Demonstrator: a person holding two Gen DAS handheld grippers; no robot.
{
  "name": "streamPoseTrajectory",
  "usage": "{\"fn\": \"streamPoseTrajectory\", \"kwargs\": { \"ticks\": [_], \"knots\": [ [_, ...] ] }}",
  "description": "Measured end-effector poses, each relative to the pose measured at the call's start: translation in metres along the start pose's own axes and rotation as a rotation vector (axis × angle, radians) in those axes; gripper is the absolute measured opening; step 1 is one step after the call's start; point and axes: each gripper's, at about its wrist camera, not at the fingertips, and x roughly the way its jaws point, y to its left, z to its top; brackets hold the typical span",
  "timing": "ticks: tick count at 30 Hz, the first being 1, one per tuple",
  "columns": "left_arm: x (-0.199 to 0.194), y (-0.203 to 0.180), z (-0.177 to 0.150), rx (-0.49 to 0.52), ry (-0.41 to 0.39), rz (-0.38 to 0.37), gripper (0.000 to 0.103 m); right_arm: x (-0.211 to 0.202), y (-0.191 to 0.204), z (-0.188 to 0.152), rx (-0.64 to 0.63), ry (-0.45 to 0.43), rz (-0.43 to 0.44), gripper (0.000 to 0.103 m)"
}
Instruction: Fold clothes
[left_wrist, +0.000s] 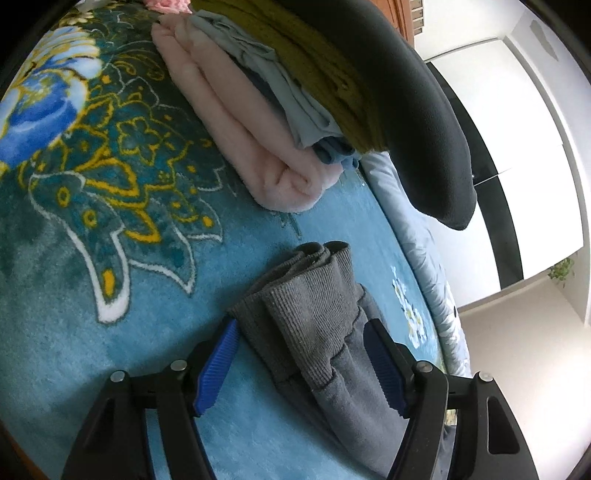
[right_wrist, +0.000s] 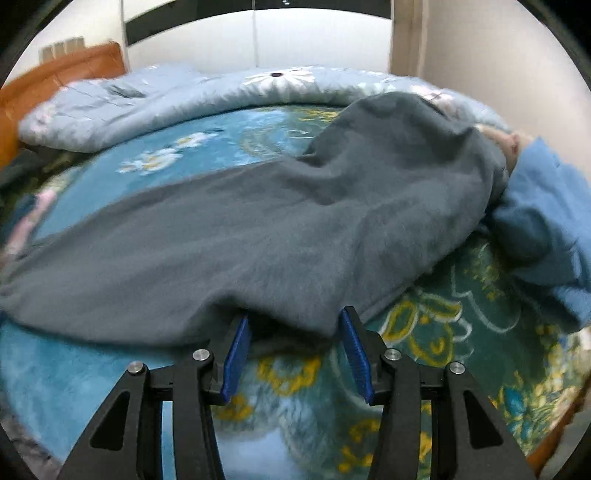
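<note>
A grey garment (right_wrist: 258, 229) lies spread across the teal floral blanket (right_wrist: 443, 332) in the right wrist view. Its near edge reaches between the blue pads (right_wrist: 236, 354) of my right gripper (right_wrist: 294, 315), whose jaws stand apart without pressing on it. In the left wrist view the same grey cloth ends in a bunched ribbed cuff (left_wrist: 314, 295). That cuff lies loose between the wide-apart jaws of my left gripper (left_wrist: 303, 325), which is open.
A stack of folded clothes sits beyond the cuff: pink (left_wrist: 236, 122), grey-blue (left_wrist: 280, 85), olive (left_wrist: 332, 74), with a black piece (left_wrist: 424, 110) on top. A blue garment (right_wrist: 546, 221) lies at the right. A pale quilt (right_wrist: 110, 107) and an orange headboard (right_wrist: 55, 74) border the bed.
</note>
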Motion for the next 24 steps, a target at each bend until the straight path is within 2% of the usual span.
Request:
{"fn": "streamPoseTrajectory", "kwargs": {
  "ticks": [2,4,5,6,7,8,10,11,13,16,19,21,24],
  "knots": [
    [0.002,0.004,0.003,-0.003,0.002,-0.002,0.074,0.002,-0.001,0.001,0.013,-0.015,-0.053,0.05],
    [0.008,0.001,0.002,-0.002,0.003,-0.001,0.074,0.003,-0.003,0.001,0.03,-0.023,-0.083,0.034],
    [0.008,0.004,0.004,0.0,0.004,0.001,0.074,0.001,-0.004,0.0,0.03,-0.023,-0.081,0.018],
    [0.007,0.006,0.005,0.003,0.005,0.002,0.074,-0.002,-0.005,-0.003,0.025,-0.023,-0.076,0.012],
    [0.021,-0.002,0.003,0.004,0.006,0.003,0.074,-0.007,-0.007,-0.007,0.017,-0.026,-0.085,0.011],
    [0.055,-0.024,-0.009,0.003,0.005,0.003,0.074,-0.01,-0.01,-0.01,0.011,-0.027,-0.089,0.01],
    [0.105,-0.056,-0.041,0.004,0.001,0.004,0.075,-0.01,-0.017,-0.016,0.016,-0.007,-0.082,0.009],
    [0.107,-0.056,-0.041,0.011,-0.003,0.007,0.076,-0.007,-0.017,-0.017,0.023,0.005,-0.074,0.009],
    [0.095,-0.068,-0.041,0.026,-0.007,0.015,0.077,-0.002,-0.017,-0.017,0.03,0.019,-0.064,0.009],
    [0.099,-0.066,-0.038,0.038,-0.004,0.012,0.078,-0.006,-0.013,-0.014,0.021,0.013,-0.053,0.009],
    [0.095,-0.067,-0.036,0.04,-0.009,0.002,0.078,-0.021,-0.017,-0.011,0.037,-0.012,-0.007,0.016],
    [0.075,-0.079,-0.037,0.078,-0.016,0.015,0.079,-0.034,-0.022,-0.009,0.057,-0.034,0.036,0.027],
    [0.074,-0.086,-0.04,0.134,-0.037,0.03,0.078,-0.049,-0.027,-0.003,0.074,-0.087,0.04,0.028]
  ]
}}
